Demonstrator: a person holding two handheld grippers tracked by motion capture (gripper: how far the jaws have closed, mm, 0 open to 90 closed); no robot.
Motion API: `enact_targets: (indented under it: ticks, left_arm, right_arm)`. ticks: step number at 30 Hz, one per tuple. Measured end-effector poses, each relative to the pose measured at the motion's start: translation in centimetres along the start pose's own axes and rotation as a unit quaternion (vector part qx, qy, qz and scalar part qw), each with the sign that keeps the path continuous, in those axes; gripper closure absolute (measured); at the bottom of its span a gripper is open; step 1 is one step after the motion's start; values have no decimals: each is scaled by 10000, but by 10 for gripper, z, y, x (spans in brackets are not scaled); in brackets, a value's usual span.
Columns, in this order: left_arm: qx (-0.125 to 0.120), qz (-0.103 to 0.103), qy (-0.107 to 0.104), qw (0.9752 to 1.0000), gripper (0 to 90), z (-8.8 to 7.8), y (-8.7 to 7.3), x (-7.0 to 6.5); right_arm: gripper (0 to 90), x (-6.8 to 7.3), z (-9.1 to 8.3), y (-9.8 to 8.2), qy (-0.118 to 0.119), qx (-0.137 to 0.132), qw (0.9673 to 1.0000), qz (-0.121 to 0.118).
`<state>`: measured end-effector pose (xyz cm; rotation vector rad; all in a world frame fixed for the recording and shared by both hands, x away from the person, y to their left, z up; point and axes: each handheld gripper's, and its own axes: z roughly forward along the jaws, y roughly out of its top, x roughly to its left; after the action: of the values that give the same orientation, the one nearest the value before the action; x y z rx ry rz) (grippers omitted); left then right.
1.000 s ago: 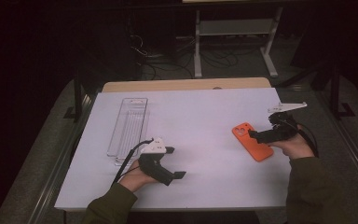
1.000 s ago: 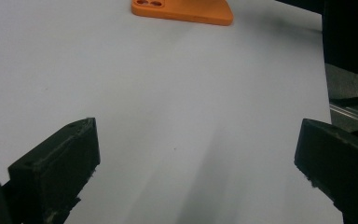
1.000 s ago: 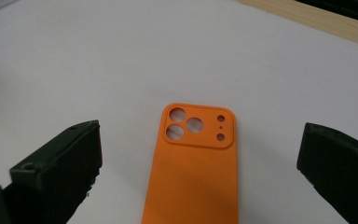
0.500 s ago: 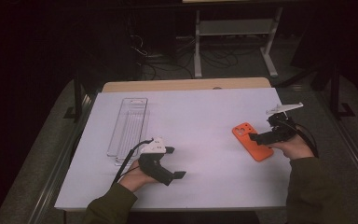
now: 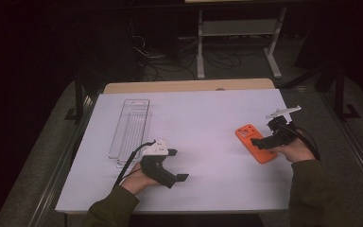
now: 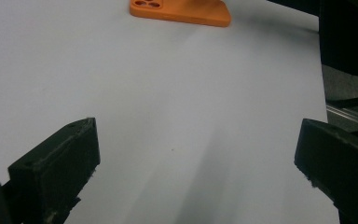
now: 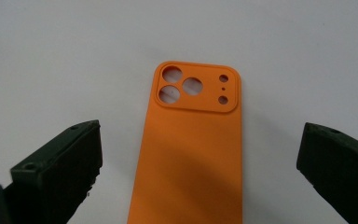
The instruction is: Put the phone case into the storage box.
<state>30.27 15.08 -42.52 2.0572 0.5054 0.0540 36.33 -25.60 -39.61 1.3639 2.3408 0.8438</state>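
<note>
An orange phone case [image 5: 254,142] lies flat on the white table [image 5: 203,118] at the right, camera cutouts up. In the right gripper view the orange phone case [image 7: 196,140] lies between and ahead of my wide-apart jaws; my right gripper [image 7: 200,163] is open over its near end, gripping nothing. From above, the right gripper [image 5: 261,143] hovers at the case's right side. My left gripper [image 5: 182,177] rests open near the front left of the table, pointing right, empty. Far ahead of the left gripper [image 6: 196,163] lies the orange case [image 6: 182,10].
A clear plastic tray [image 5: 131,126] lies lengthwise on the left part of the table, behind the left hand. A wooden board edge [image 5: 189,86] shows at the table's far side. Beyond stand a metal stand [image 5: 236,33] and cables on a dark floor.
The right gripper has shifted slightly over the orange case; the left hand and gripper have stayed put.
</note>
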Motion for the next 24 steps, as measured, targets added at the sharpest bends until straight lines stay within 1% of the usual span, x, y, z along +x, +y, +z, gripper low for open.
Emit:
enact_targets:
  ticks: [4,6,13,14,16,22,23,24]
  left_arm:
    - [-6,-6,-5,10000,0,0,0,0]
    - [-7,-9,-7,10000,0,0,0,0]
    - [-9,-8,-7,10000,0,0,0,0]
    - [-7,-7,-7,10000,0,0,0,0]
    - [-43,-10,-1,10000,0,1,0,0]
    - [-39,-13,-2,10000,0,1,-1,0]
    - [-25,-10,-2,10000,0,1,0,0]
    - [-17,-10,-3,10000,0,0,0,0]
  right_arm:
    - [0,1,2,-1,21,73,10000,64]
    - [0,0,4,-2,21,98,9999,3]
    - [0,0,9,-4,16,196,9998,23]
    - [0,0,12,-4,25,238,9997,-17]
    - [0,1,14,-5,13,273,9996,-31]
    - [0,1,17,-6,12,335,9994,-57]
    - [14,2,18,-7,2,363,9993,-35]
    - [25,2,19,-7,-10,367,9993,-72]
